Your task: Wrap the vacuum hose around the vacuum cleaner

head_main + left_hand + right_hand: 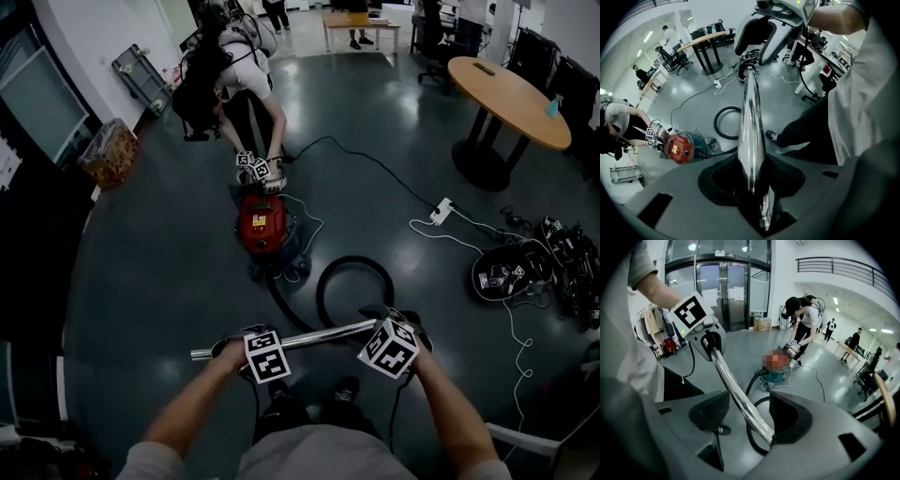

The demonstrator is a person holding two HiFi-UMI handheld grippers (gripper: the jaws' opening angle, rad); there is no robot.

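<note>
A chrome vacuum tube (309, 336) hangs level in front of me between both grippers. My left gripper (246, 347) points down and is shut on the tube (750, 117) near its end, both pads pressing it. My right gripper (389, 339) is open: the tube (736, 390) lies against one pad while the other pad stands clear of it. The black hose (356, 260) makes a loop on the floor and runs to the red vacuum cleaner (262, 225), which has a teal base (774, 377). The vacuum (677, 147) stands beyond the tube.
Another person (239, 84) bends over the vacuum with marker-cube grippers (258, 169) at its top. A white power strip (441, 211) with cords lies to the right. Black gear (525, 267) sits further right, near a round wooden table (511, 94).
</note>
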